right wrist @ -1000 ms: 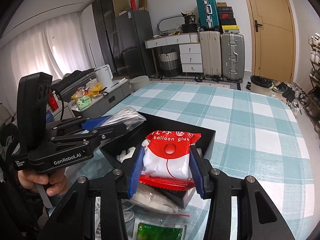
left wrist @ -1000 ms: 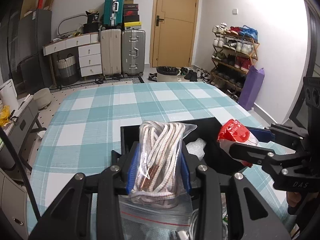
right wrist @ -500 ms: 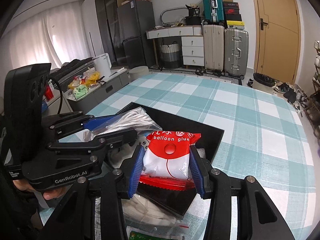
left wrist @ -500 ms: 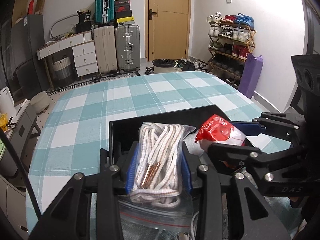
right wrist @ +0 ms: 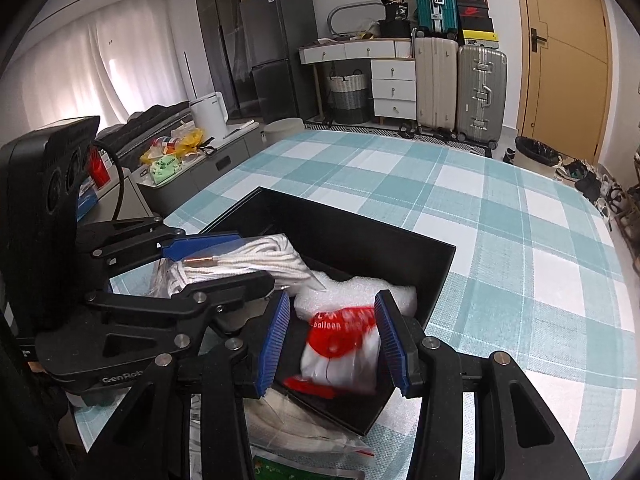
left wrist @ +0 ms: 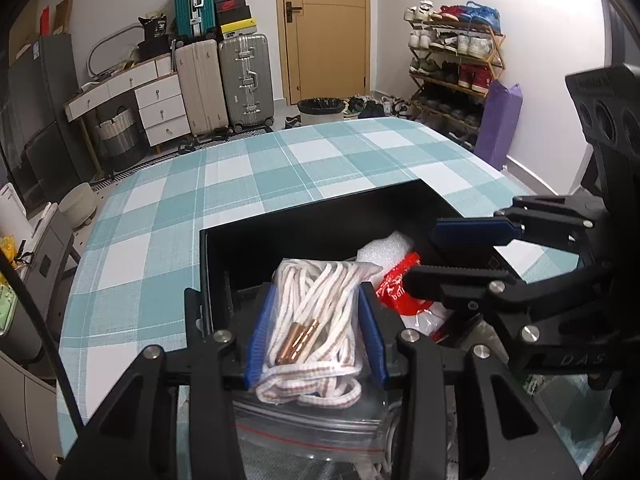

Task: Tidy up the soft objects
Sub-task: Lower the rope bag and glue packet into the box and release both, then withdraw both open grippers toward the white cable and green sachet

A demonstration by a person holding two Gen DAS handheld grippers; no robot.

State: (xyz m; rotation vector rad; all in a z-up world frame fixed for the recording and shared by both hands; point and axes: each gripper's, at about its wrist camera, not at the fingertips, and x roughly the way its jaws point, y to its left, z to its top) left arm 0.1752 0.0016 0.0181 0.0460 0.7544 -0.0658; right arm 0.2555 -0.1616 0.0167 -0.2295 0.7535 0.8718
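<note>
The left gripper is pinching a clear bag of white rope between its blue pads, holding it over the near edge of the black box. Just beside it, the right gripper is standing with its jaws parted around a red and white glue packet, which looks blurred and loose inside the box, in front of a white foam piece.

Rope bag left of balloon packet, both over the box.
</note>
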